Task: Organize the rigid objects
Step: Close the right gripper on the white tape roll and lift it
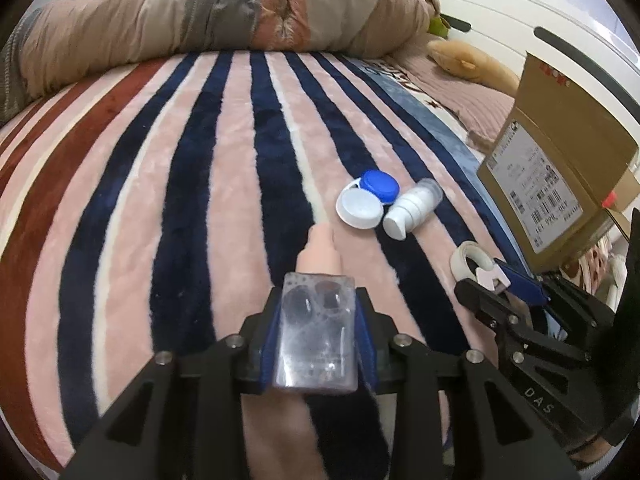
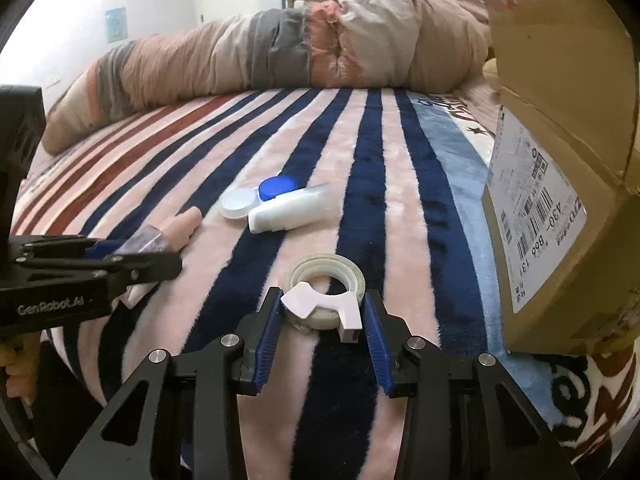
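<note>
My left gripper is shut on a clear square bottle with a pink cap, held just above the striped blanket; it also shows in the right wrist view. My right gripper is open around a white tape roll with a pale cutter, its pads beside the roll on both sides; the roll also shows in the left wrist view. A blue and white contact lens case and a white pump tube lie together on the blanket.
A cardboard box with a shipping label stands at the right, close to the tape roll. A rolled quilt lies across the far side of the bed. The striped blanket covers the bed.
</note>
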A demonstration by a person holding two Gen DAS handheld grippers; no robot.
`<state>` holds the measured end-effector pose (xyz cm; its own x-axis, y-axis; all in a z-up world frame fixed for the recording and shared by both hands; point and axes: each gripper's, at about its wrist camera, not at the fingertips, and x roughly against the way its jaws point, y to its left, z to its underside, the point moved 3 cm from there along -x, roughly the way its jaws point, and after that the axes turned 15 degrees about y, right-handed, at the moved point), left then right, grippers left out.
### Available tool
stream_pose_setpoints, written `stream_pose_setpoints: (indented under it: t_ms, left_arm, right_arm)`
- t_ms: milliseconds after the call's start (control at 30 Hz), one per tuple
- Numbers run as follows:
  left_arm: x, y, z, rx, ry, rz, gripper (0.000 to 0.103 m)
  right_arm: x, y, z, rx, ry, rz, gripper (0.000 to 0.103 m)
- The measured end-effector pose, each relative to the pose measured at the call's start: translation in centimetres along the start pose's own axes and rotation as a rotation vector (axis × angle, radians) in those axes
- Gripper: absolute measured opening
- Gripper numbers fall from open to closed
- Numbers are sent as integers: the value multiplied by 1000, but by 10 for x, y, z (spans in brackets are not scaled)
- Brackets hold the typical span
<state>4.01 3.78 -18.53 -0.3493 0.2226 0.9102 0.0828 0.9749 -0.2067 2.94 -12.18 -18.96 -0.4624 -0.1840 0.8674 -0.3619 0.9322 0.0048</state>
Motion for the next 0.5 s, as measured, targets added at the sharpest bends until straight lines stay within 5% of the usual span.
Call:
stream_pose_setpoints:
  t_ms: [233,500]
  left_arm:
    - [17,2,5,8,-40,5,29]
    - [88,1,-12,-4,-159,11,29]
  right_arm:
    - [2,7,-7,14,-11,-3,36]
    - [71,31,-27,158,-161,-123,36]
